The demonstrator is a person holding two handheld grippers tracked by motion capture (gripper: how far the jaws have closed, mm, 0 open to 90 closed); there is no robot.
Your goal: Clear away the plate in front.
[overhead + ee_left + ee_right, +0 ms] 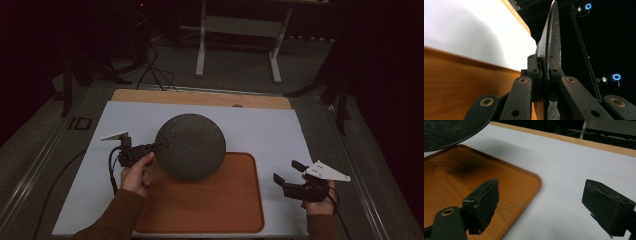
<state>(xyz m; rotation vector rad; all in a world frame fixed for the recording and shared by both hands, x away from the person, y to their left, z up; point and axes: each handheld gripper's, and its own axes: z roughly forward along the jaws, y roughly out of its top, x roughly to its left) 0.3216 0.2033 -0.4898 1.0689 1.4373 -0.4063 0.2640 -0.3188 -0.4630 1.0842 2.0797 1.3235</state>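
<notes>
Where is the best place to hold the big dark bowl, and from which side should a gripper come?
Grip the thin rim. The dark bowl hangs tilted over the wooden tray, and its round body looks too wide for the jaws. The left gripper already pinches the rim from the left; the open right gripper could probably take the opposite edge.

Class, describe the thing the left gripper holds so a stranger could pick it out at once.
On the white mat lies a wooden tray. Above its far left corner the left gripper clamps the rim of a dark bowl, the one round, grey, rough-textured thing there.

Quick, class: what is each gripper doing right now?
Left gripper: closed on the rim of the dark bowl.
Right gripper: open, holding nothing.
</notes>
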